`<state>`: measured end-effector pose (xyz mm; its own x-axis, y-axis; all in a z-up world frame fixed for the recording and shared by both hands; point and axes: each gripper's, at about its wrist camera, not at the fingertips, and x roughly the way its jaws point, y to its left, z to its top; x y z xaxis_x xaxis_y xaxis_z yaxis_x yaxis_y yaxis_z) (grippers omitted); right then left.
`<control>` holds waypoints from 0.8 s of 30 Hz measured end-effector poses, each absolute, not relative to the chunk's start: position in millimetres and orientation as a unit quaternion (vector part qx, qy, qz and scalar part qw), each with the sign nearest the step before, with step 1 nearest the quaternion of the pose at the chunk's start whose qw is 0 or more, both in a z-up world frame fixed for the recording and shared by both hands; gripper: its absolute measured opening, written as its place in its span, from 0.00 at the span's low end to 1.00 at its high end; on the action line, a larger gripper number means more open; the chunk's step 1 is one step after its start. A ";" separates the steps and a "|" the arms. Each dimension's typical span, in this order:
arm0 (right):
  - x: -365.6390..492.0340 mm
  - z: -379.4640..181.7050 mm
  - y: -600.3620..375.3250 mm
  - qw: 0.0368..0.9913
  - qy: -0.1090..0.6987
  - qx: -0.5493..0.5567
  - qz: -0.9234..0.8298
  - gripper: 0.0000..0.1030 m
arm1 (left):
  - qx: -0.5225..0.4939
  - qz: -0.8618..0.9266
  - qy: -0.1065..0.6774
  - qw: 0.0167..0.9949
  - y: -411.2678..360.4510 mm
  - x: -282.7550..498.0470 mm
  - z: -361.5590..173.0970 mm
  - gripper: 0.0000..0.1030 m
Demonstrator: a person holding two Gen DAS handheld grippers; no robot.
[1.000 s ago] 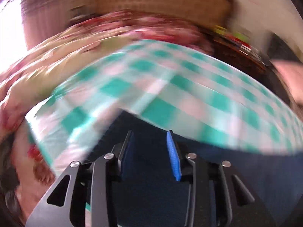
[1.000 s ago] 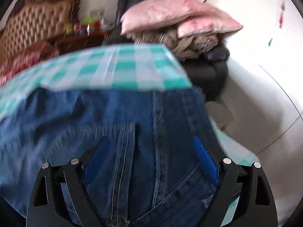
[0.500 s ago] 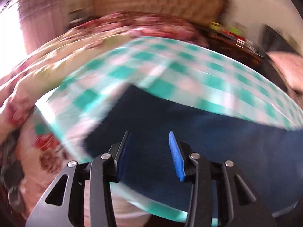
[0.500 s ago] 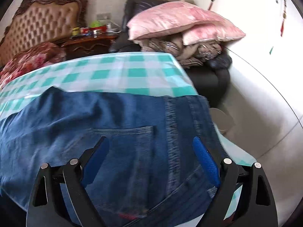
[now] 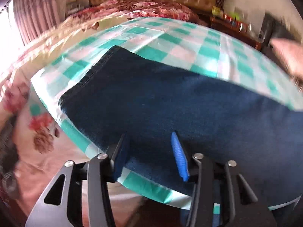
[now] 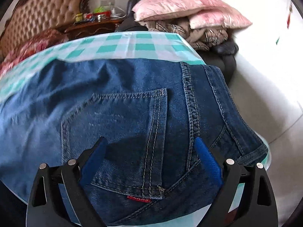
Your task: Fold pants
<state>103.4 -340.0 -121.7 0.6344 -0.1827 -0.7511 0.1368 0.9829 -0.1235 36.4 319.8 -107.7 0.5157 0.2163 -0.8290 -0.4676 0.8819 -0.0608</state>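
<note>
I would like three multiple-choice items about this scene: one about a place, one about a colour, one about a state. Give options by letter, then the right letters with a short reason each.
1. Where do the jeans lie?
A. on the checked tablecloth
B. on the armchair
C. on the floor

2. What colour is the small label at the back pocket?
A. yellow
B. red
C. white

3. What is the state of the right tool?
A. shut on the waistband
B. shut on nothing
C. open, fingers wide apart above the pocket

Answers:
1 A: green and white checks show around the denim in both views, also in the left wrist view.
2 B: a red tab sits at the pocket's edge.
3 C: the two blue pads stand far apart with flat denim between them; the left tool is open too.
</note>
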 end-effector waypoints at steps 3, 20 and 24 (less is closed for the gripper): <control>103.0 -124.6 -340.4 0.906 0.413 -0.030 -0.088 0.89 | -0.108 0.225 0.443 0.861 314.4 30.7 -97.7 0.48; 104.8 -128.7 -347.5 0.905 0.416 -0.007 -0.091 0.95 | -0.119 0.199 0.413 0.881 305.0 27.4 -83.4 0.52; 102.9 -129.0 -346.6 0.906 0.413 -0.007 -0.091 0.95 | -0.120 0.206 0.418 0.877 308.1 25.1 -85.9 0.52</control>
